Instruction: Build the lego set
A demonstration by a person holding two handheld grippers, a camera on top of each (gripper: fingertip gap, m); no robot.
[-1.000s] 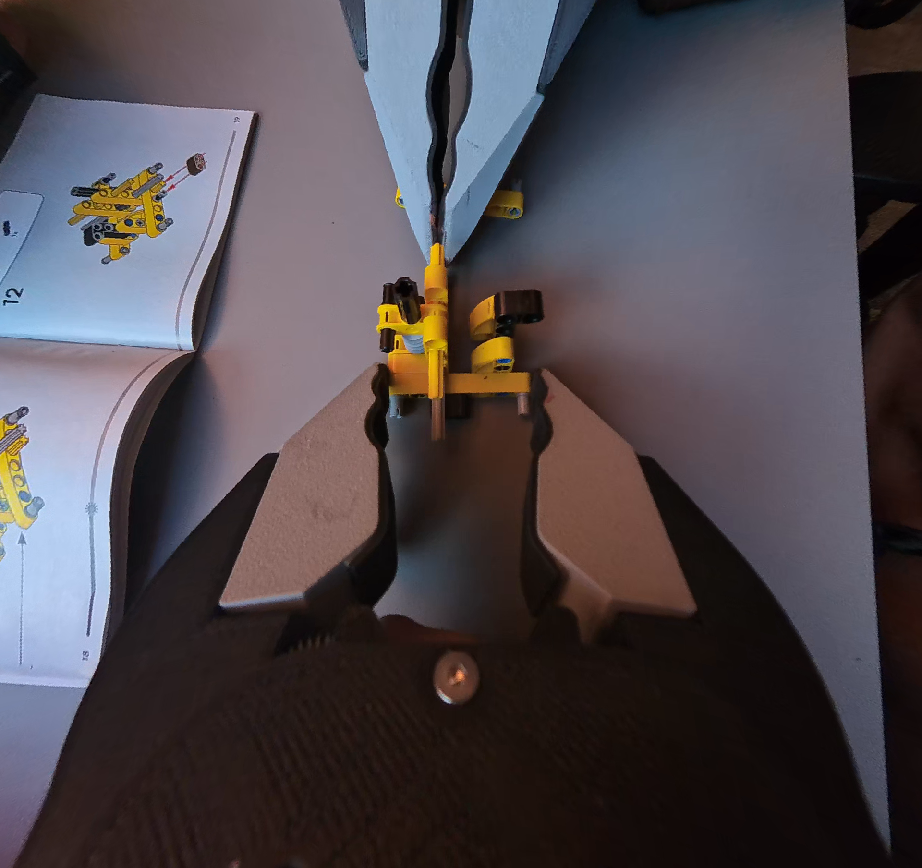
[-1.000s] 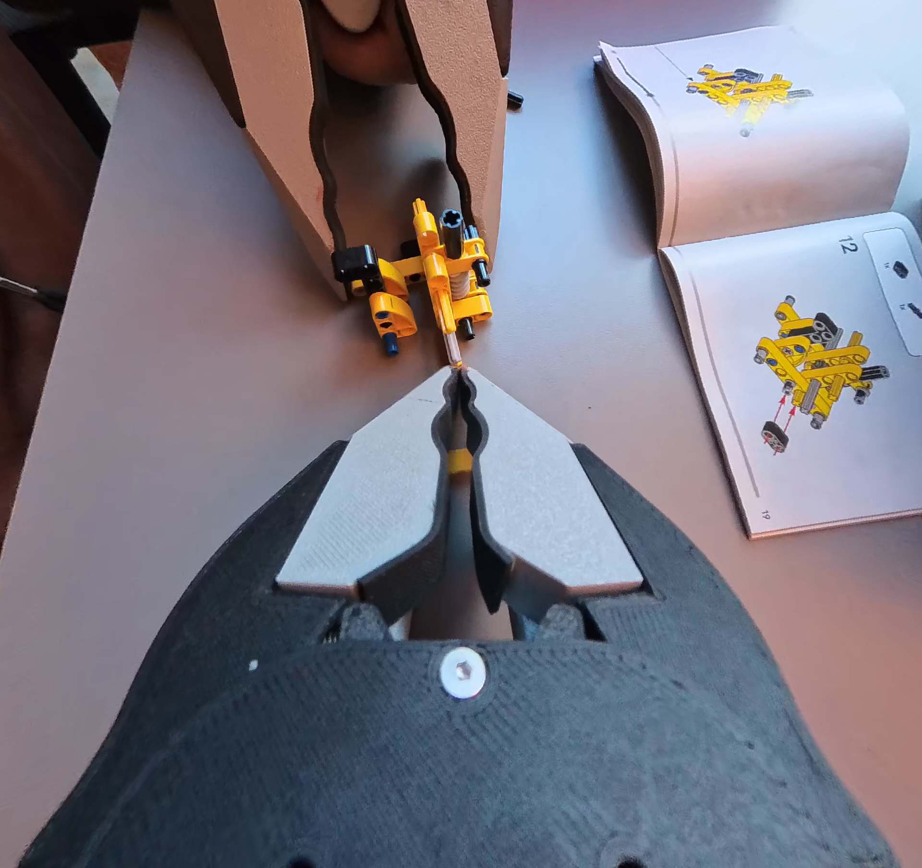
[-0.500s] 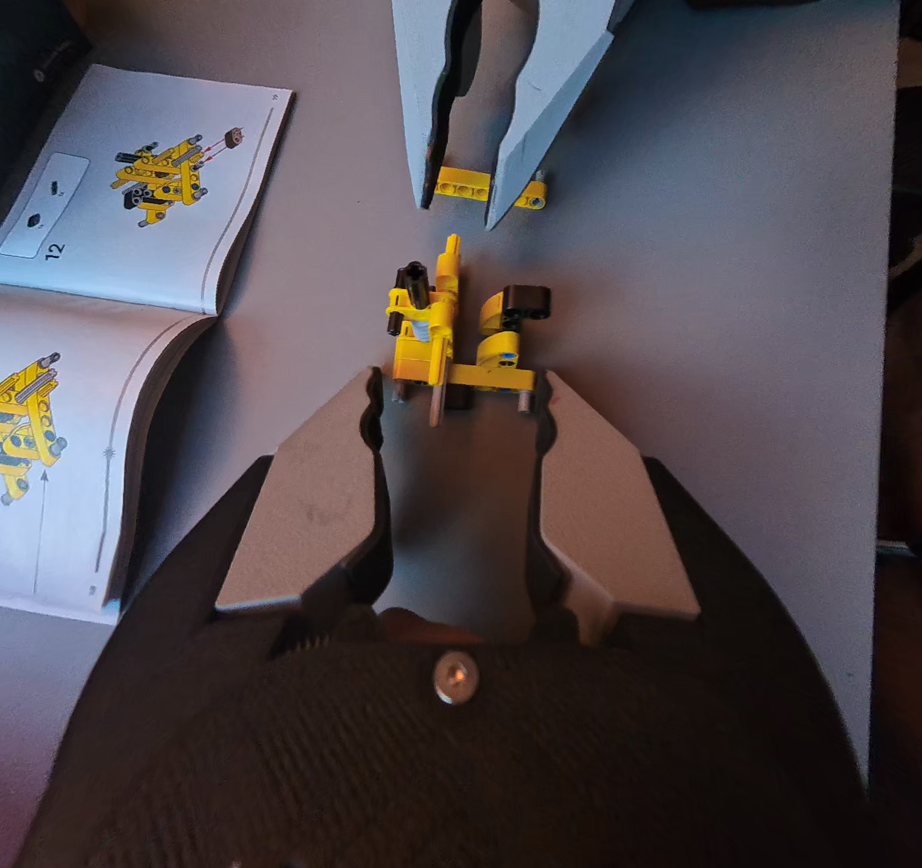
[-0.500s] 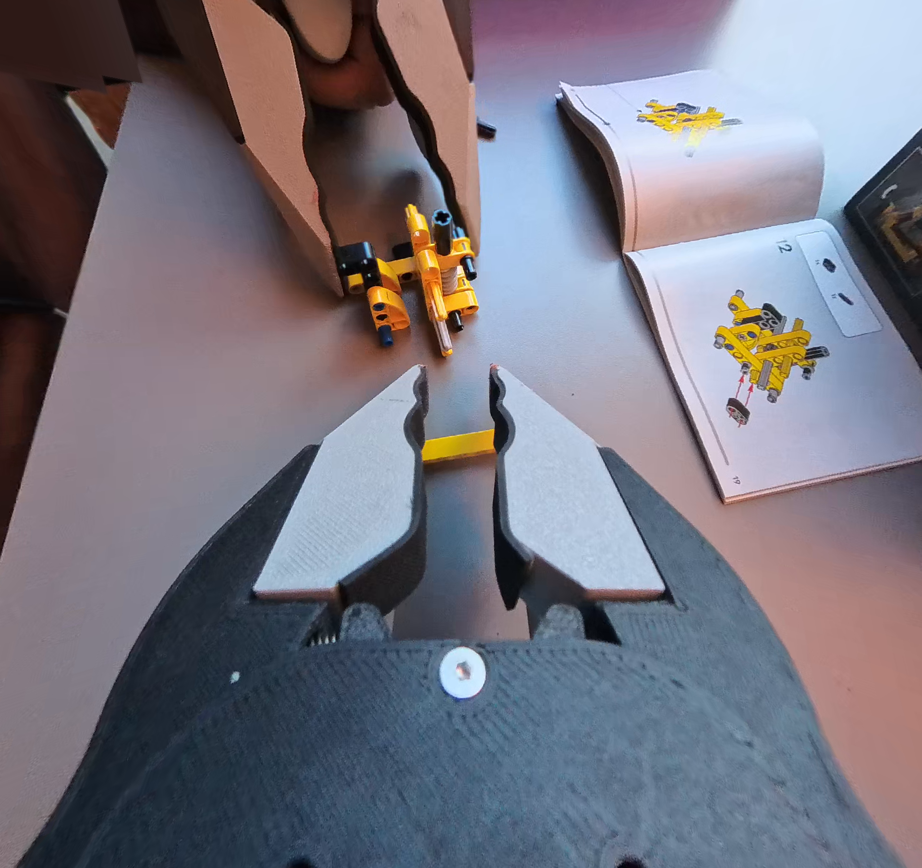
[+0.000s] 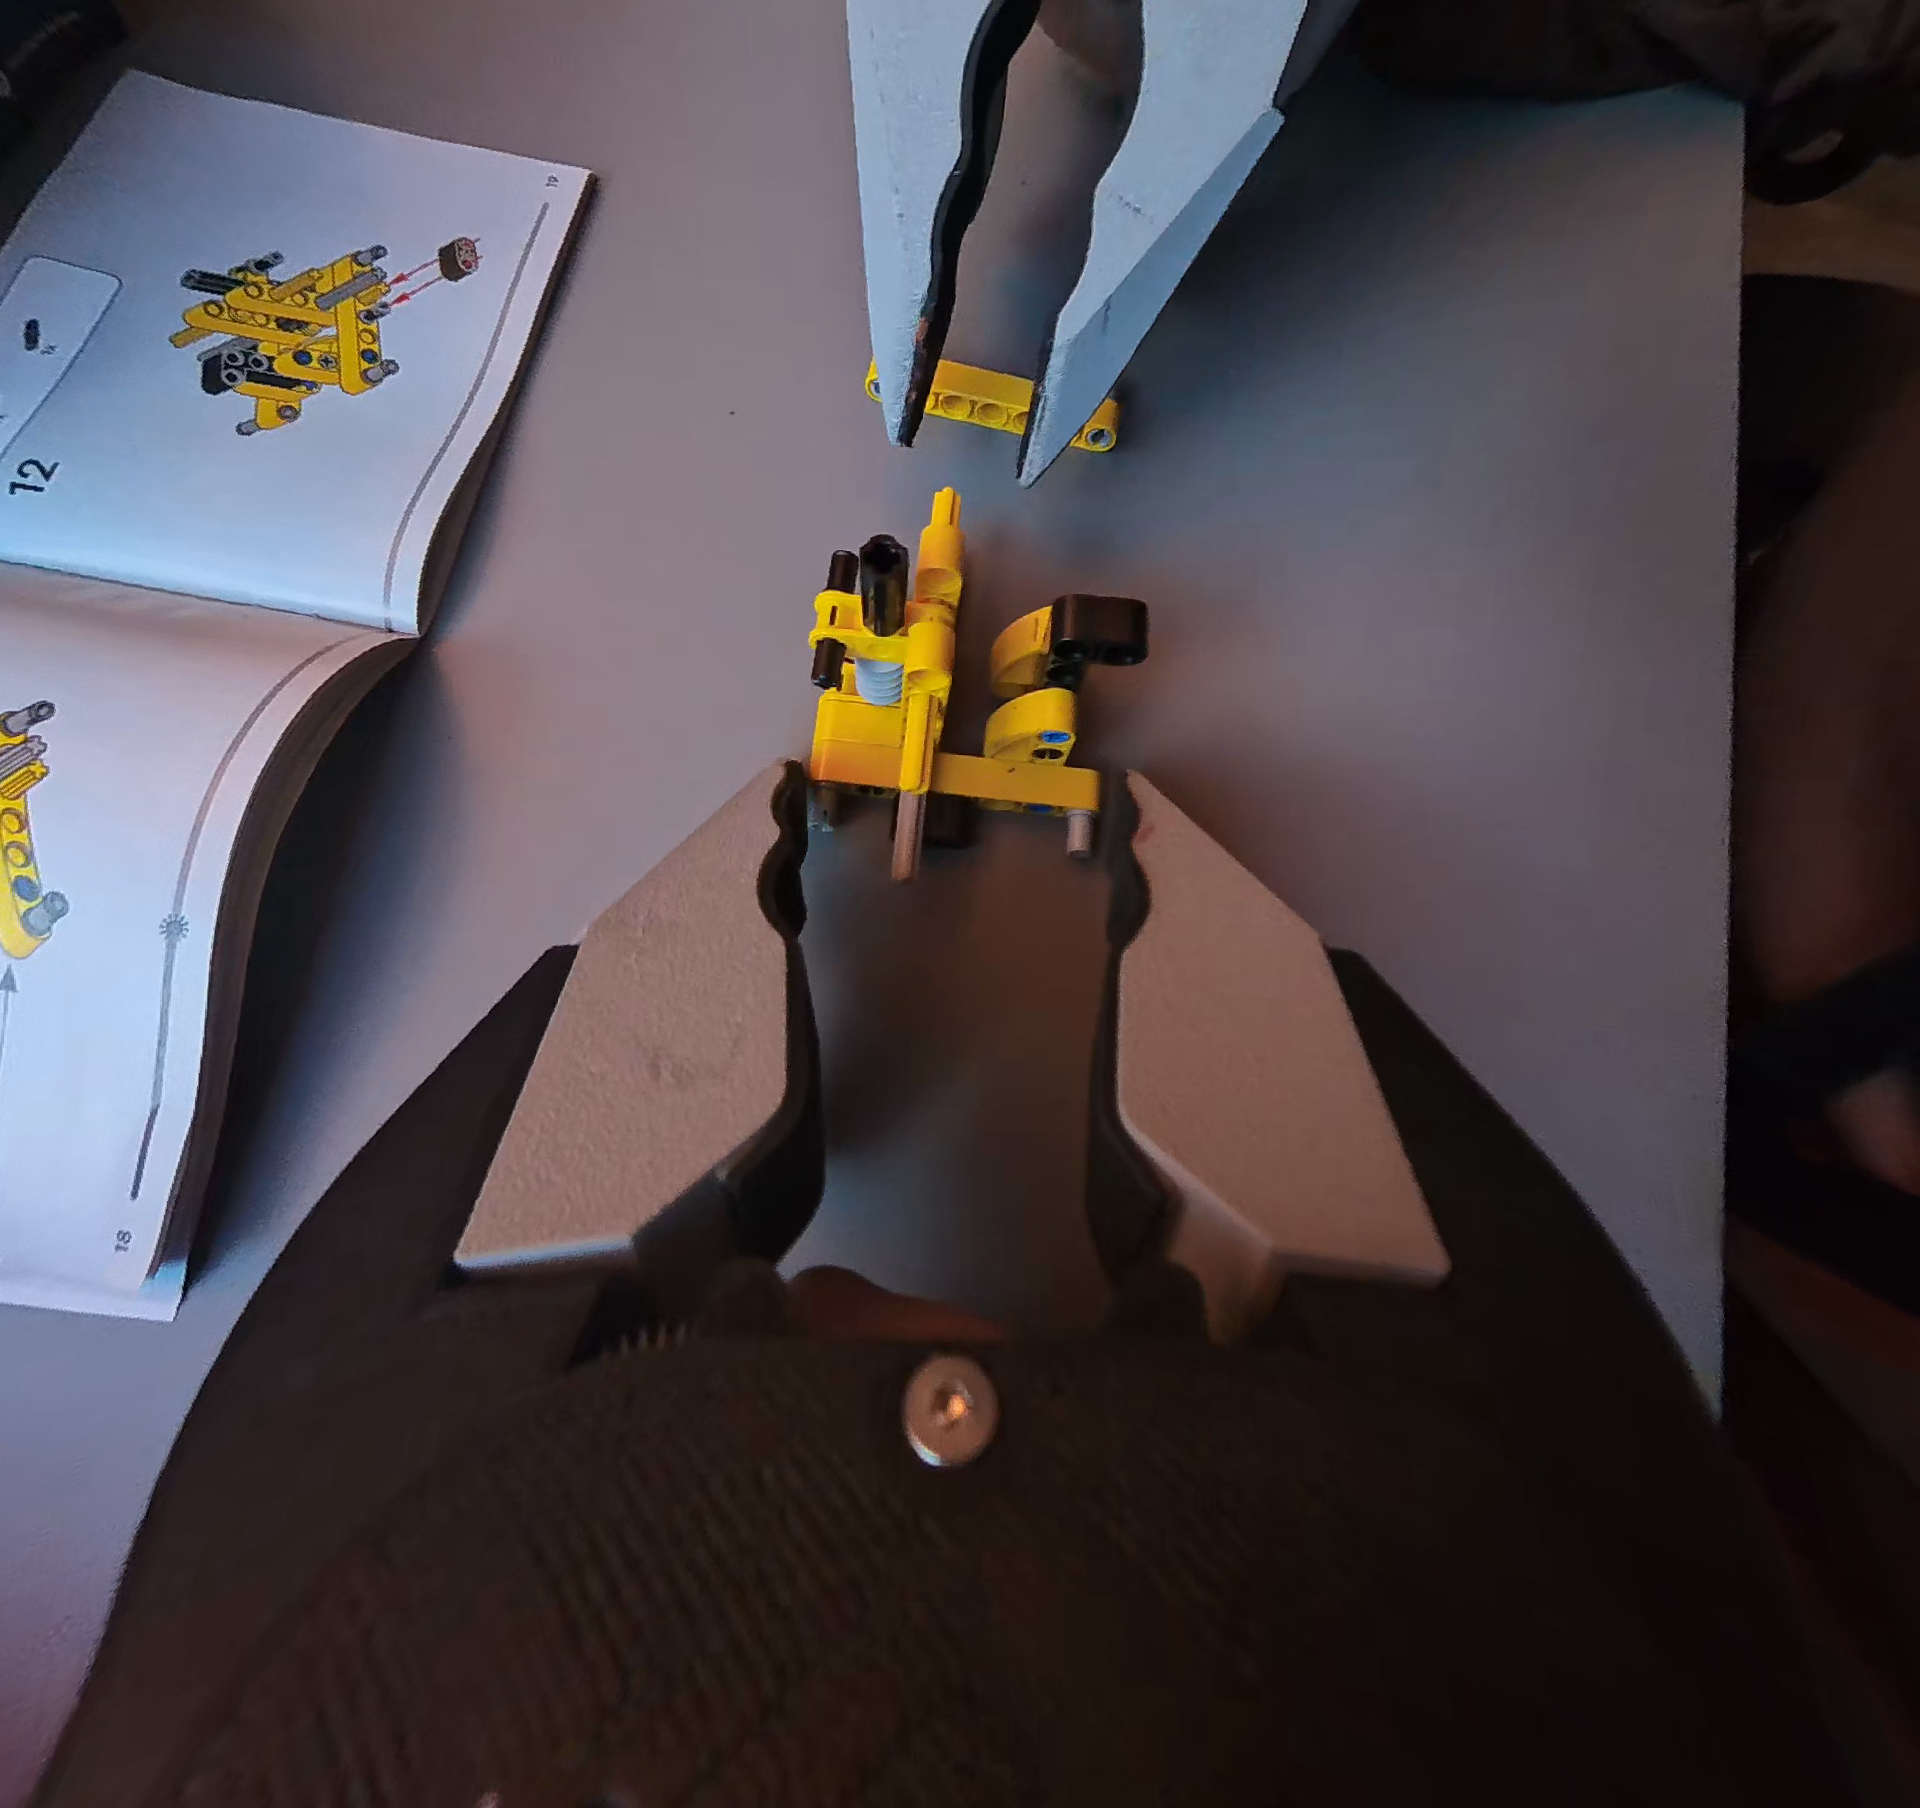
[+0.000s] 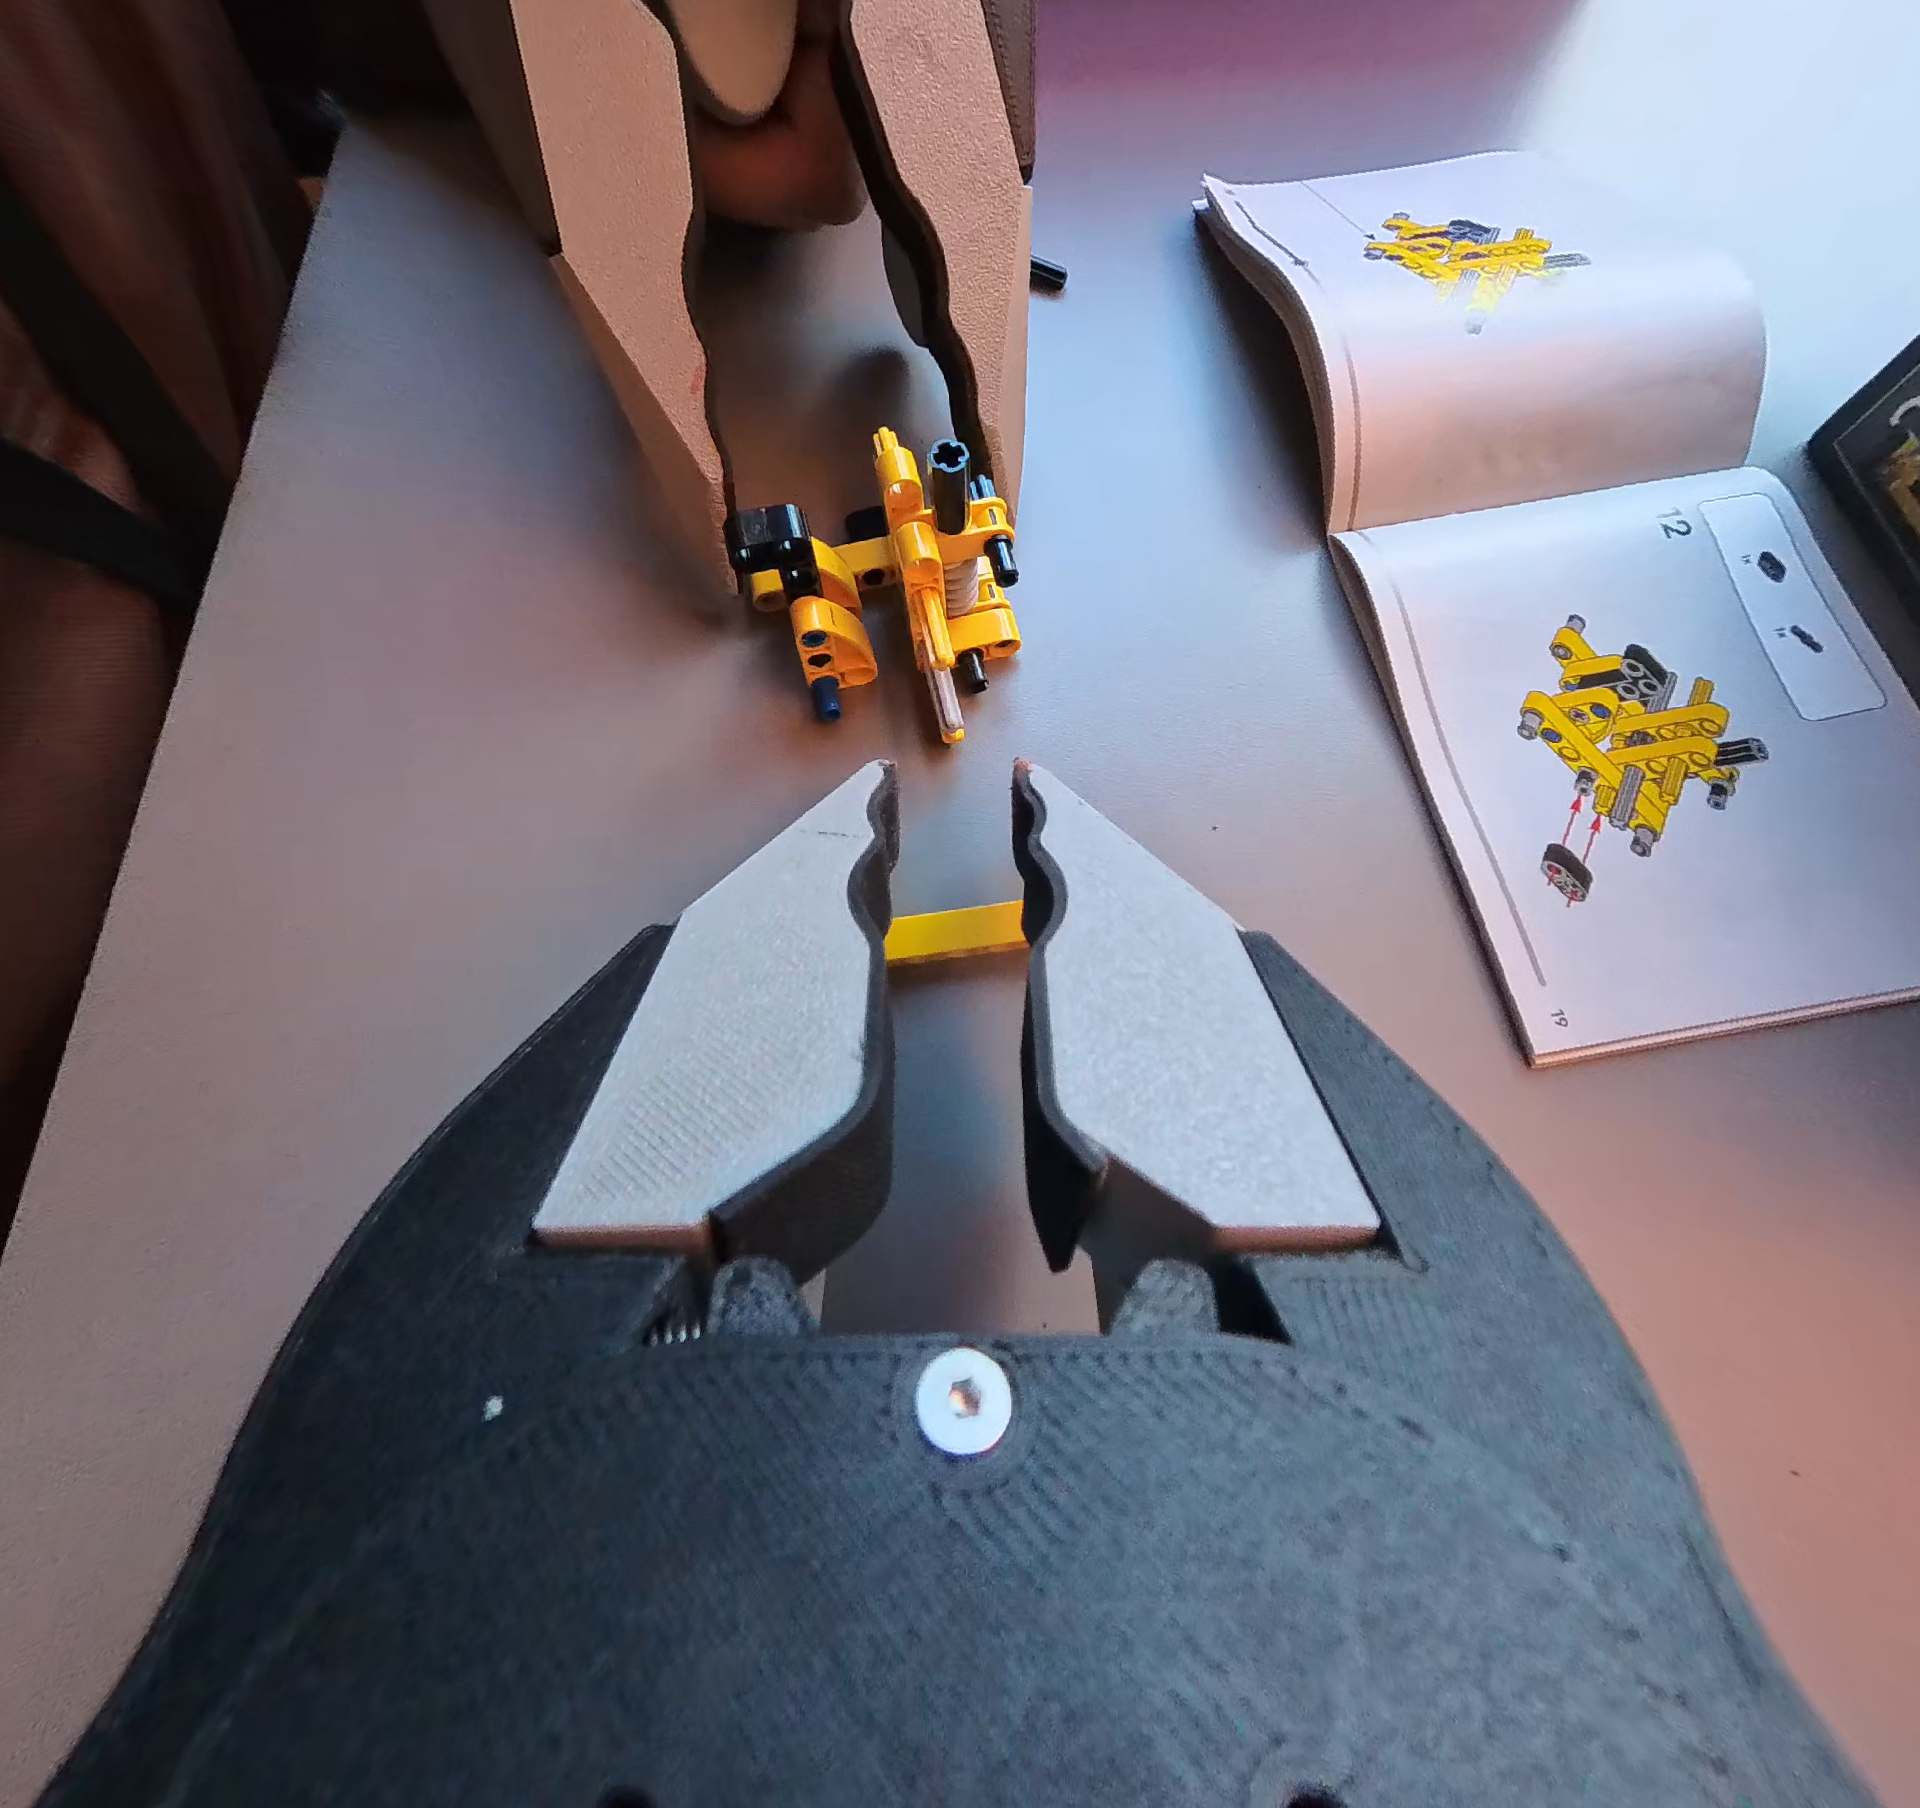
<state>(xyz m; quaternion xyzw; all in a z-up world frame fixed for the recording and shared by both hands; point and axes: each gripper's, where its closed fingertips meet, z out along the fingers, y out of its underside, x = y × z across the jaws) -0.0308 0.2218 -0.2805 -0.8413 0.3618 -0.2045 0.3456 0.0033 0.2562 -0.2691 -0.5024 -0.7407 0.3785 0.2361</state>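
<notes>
A small yellow and black lego assembly [image 5: 925, 688] rests on the grey table [image 5: 1403, 615]. My left gripper [image 5: 958, 790] holds it by the ends of its near yellow beam, one fingertip on each side. In the right wrist view the assembly [image 6: 914, 574] sits between the left gripper's fingers [image 6: 644, 387]. My right gripper [image 6: 951, 771] is open and empty, just short of the assembly's axle tip. A loose yellow beam [image 6: 954, 932] lies on the table under and between its fingers; it also shows in the left wrist view [image 5: 987, 404], behind the right gripper [image 5: 966, 459].
An open instruction booklet [image 5: 260, 408] lies left of the assembly, at the right in the right wrist view [image 6: 1610, 719]. A black box [image 6: 1881, 470] sits beyond it. A small black pin [image 6: 1049, 275] lies behind the left gripper. The table edge [image 5: 1733, 719] is close on the right.
The right gripper was shut on the tip of the assembly's yellow axle; it has let go, opened and drawn back. The left gripper keeps its hold on the assembly.
</notes>
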